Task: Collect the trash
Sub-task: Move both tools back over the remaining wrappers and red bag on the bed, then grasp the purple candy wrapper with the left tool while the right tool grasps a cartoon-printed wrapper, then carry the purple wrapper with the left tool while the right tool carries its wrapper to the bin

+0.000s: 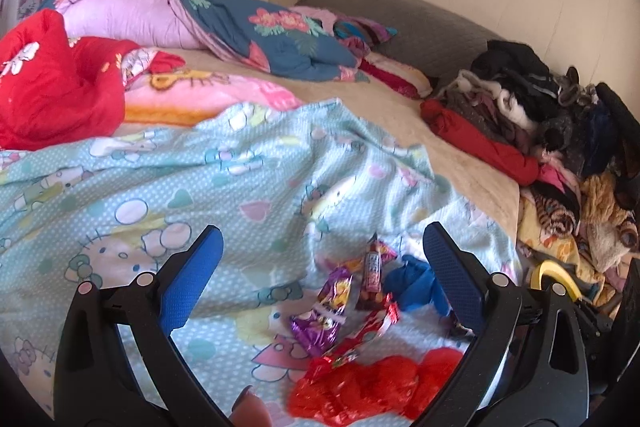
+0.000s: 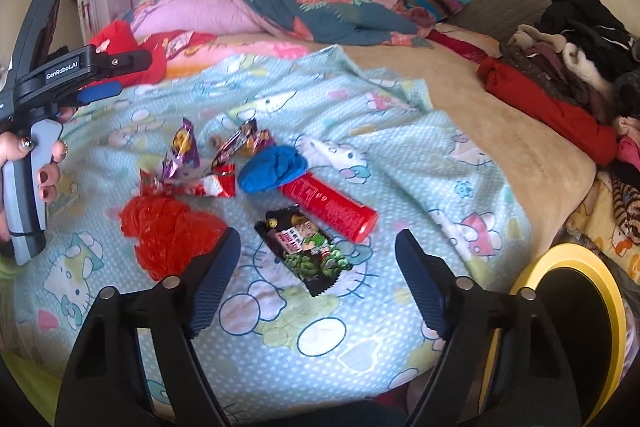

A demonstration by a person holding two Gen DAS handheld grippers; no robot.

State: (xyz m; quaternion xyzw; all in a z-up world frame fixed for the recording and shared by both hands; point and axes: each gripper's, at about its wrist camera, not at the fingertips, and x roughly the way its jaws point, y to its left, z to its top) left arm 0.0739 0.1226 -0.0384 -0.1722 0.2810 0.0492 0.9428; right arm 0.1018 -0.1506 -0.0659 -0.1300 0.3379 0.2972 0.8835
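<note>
Closing in on bed litter.
Right gripper [image 2: 316,283] wide, empty, straddling the dark wrapper [image 2: 306,253]; left gripper [image 1: 324,267] wide, framing candy wrappers [image 1: 326,311].

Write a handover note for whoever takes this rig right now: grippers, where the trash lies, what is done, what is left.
Left gripper: open, empty, above the wrappers.
Right gripper: open, empty, jaws either side of the dark snack packet without touching it.
Trash, all on the light blue blanket: red plastic bag, purple wrapper, red-and-white wrapper, blue crumpled piece, red tube.
Yellow-rimmed bin stands at the bed's edge, right.
Done: nothing visibly collected yet.
Left: everything; the dark packet looks the likeliest first pick.
</note>
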